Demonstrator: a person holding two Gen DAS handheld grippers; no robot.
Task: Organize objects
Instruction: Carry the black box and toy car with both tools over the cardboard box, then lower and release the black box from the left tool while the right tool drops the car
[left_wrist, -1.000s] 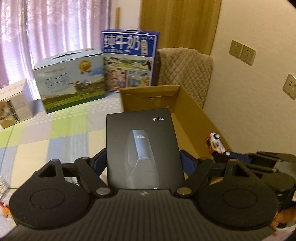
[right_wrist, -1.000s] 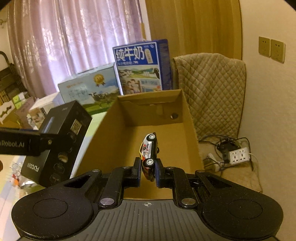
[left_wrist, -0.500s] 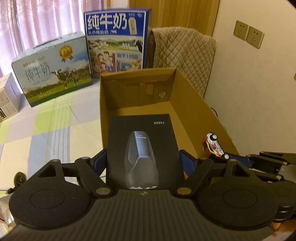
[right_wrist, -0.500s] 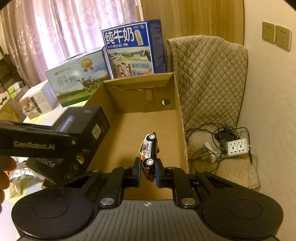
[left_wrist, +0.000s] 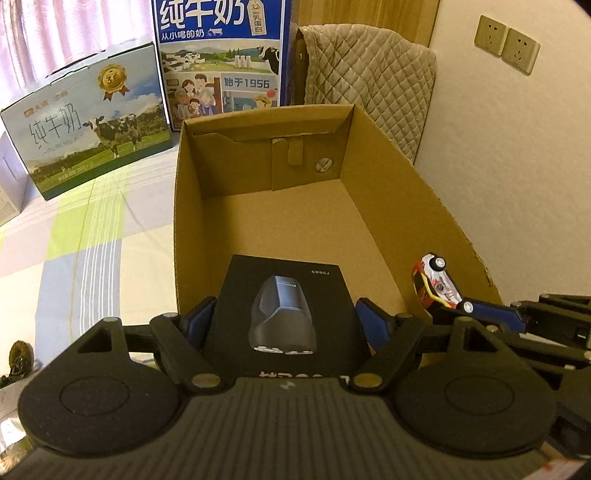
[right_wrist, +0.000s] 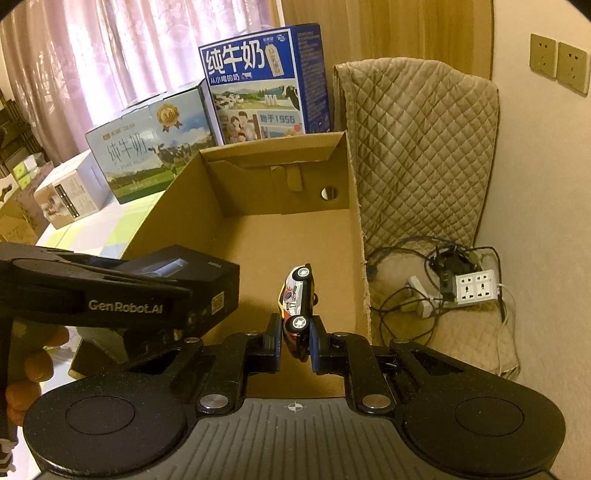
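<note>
My left gripper (left_wrist: 284, 317) is shut on a black shaver box (left_wrist: 284, 314), held flat over the near end of the open cardboard box (left_wrist: 280, 221). From the right wrist view the same black shaver box (right_wrist: 207, 291) hangs at the left, above the cardboard box (right_wrist: 295, 240). My right gripper (right_wrist: 297, 343) is shut on a small white, red and yellow toy car (right_wrist: 297, 295), nose up, over the carton's near right part. The toy car (left_wrist: 437, 284) also shows at the right of the left wrist view. The carton's floor looks bare.
Two milk cartons stand behind the cardboard box: a blue one (left_wrist: 221, 55) and a pale one with a cow (left_wrist: 88, 122). A quilted cover (right_wrist: 417, 147) drapes to the right, with a power strip and cables (right_wrist: 476, 284) below. A wall with sockets (left_wrist: 506, 44) is close on the right.
Both grippers have moved forward over the cardboard box, each still holding its object. The shaver box now hangs above the carton's near end and tilts downward.
</note>
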